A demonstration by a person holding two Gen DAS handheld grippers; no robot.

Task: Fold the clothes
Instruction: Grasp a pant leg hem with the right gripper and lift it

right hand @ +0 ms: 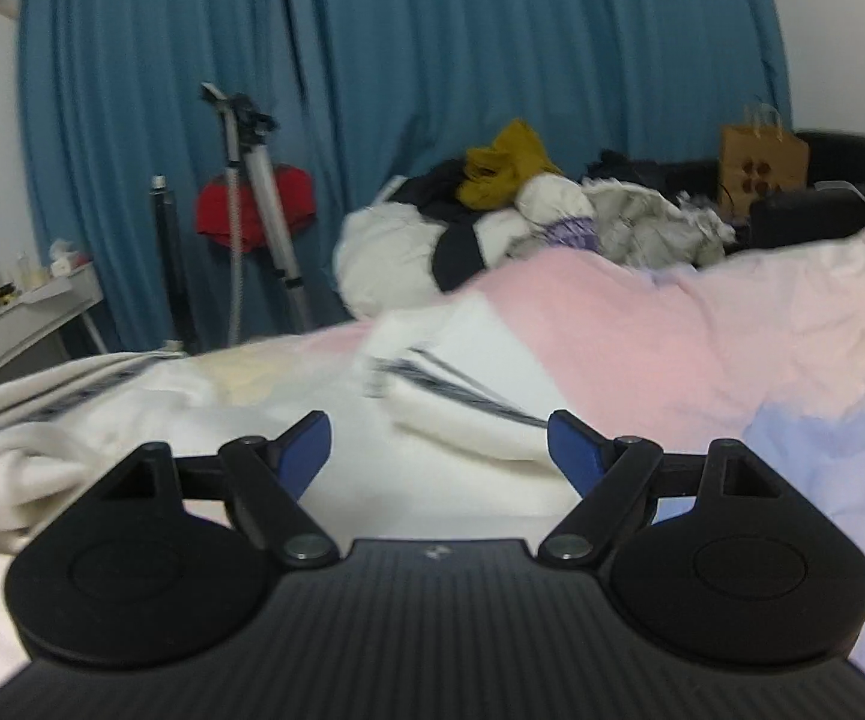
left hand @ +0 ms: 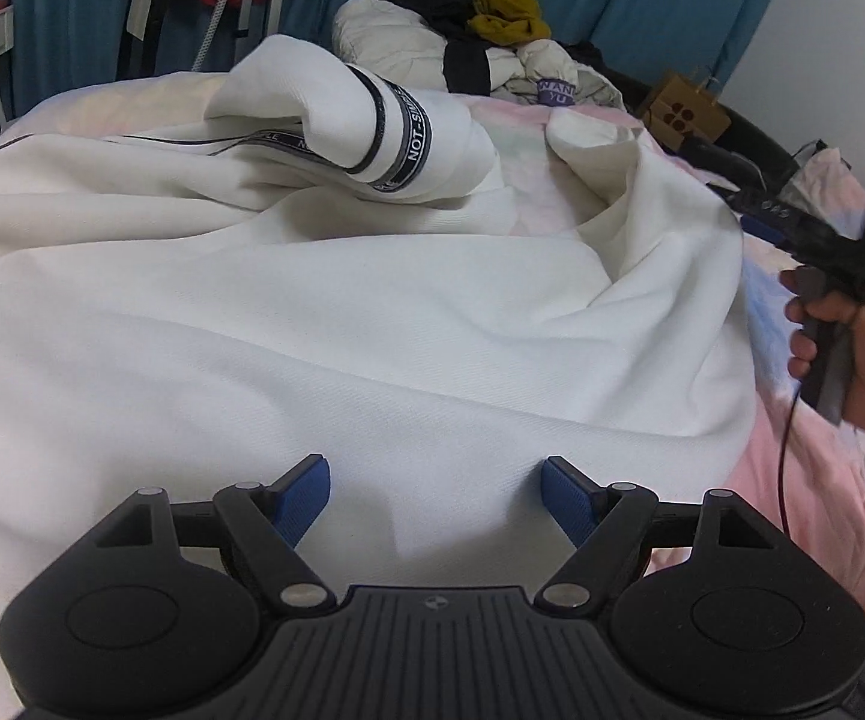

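Observation:
A white garment (left hand: 336, 312) with dark lettered trim bands lies spread and rumpled over a pastel bed cover (left hand: 816, 498). One sleeve cuff (left hand: 396, 138) is folded back on top at the far side. My left gripper (left hand: 435, 495) is open, just above the near part of the white cloth, holding nothing. My right gripper (right hand: 438, 450) is open and empty above the garment's (right hand: 468, 414) right part; it also shows in the left wrist view (left hand: 750, 210), held by a hand at the garment's right edge.
A pile of other clothes (right hand: 528, 222), white, black and mustard, sits at the far end of the bed. A brown paper bag (right hand: 762, 162) stands behind it on the right. A tripod (right hand: 258, 210) and blue curtain (right hand: 432, 60) are behind; a shelf (right hand: 24, 306) at left.

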